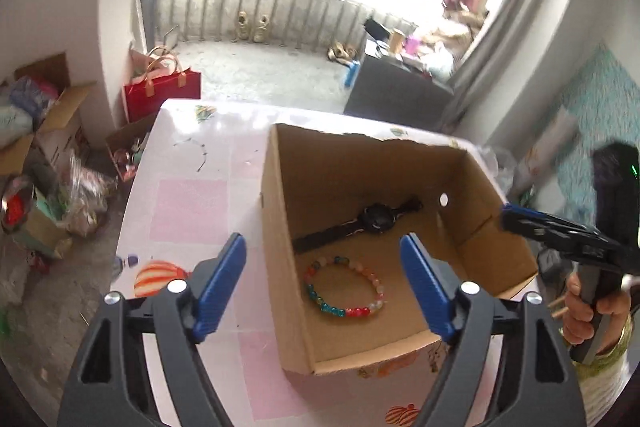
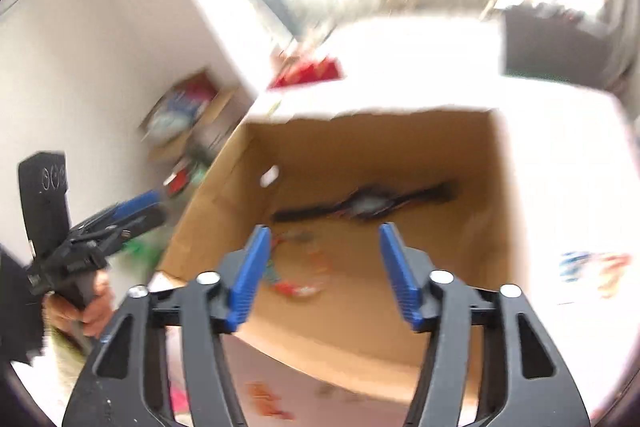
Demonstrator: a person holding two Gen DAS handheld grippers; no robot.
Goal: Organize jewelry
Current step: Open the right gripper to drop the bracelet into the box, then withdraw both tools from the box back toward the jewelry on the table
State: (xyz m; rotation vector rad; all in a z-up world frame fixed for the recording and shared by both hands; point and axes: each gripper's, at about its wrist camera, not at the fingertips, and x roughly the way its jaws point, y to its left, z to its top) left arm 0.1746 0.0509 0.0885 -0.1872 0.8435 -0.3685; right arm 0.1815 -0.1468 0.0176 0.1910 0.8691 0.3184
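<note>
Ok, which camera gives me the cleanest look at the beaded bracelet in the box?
The left wrist view. There the beaded bracelet lies sharp on the cardboard box floor, nearer the camera than the black watch, with single beads distinct. The right wrist view is motion-blurred: the bracelet is only a colored smear.

Picture blurry. Right gripper (image 2: 322, 259) wide open, nothing between blue fingers (image 2: 248, 273), hanging over brown box (image 2: 400, 143). Black watch (image 2: 364, 205) lies flat near box's far wall. Colorful bead bracelet (image 2: 300, 279) lies near box's near-left corner. Left gripper (image 2: 136, 213) beside box's left side, held by hand (image 2: 86, 311).
</note>
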